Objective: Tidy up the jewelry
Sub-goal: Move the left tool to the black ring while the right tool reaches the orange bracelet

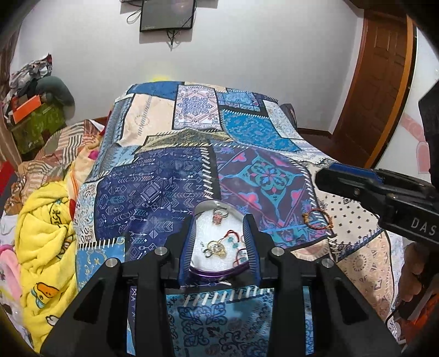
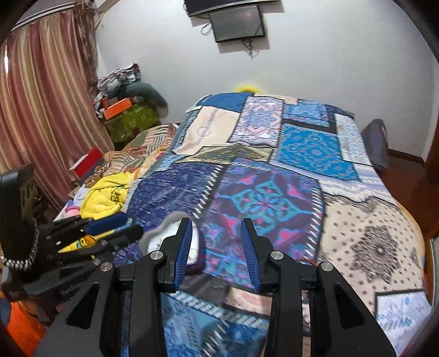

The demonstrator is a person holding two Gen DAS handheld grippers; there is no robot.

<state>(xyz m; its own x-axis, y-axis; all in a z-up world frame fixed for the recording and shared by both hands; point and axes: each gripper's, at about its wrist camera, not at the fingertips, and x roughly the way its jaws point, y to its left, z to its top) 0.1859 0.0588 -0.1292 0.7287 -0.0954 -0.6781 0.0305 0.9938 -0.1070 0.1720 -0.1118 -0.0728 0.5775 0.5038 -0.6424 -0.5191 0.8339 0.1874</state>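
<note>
We work over a bed covered by a patchwork bedspread (image 1: 175, 170) in blue, cream and purple panels. A heart-shaped jewelry box (image 1: 219, 241) with a purple rim and a white lining lies open on the bedspread and serves as our reference point.

Left gripper (image 1: 219, 247): its jaws stand partly open, one blue finger on each side of the box as seen from the left wrist camera. We see no item between the pads, and we cannot tell whether the pads touch the box rim.

Contents of the box: a ring (image 1: 219, 215) with a reddish stone lies at the far end of the lining. Nearer the gripper lies a gold pendant (image 1: 216, 247), tangled with red cord and small turquoise beads.

Right of the box, on the purple and cream panels of the bedspread, lies a red cord bracelet (image 1: 318, 219) with a gold bead. It is outside the box and apart from it.

Right gripper (image 2: 216, 247): its jaws are also partly open and hold nothing; only the bedspread shows between the blue pads. In the right wrist view the box (image 2: 175, 233) appears just left of the left-hand finger, blurred. In the left wrist view this gripper reaches in from the right, beyond the bracelet.

Left of the box, a yellow blanket (image 1: 46, 225) lies bunched at the bedspread edge. Beyond the bed, a dark screen (image 1: 167, 15) hangs on the white wall.
</note>
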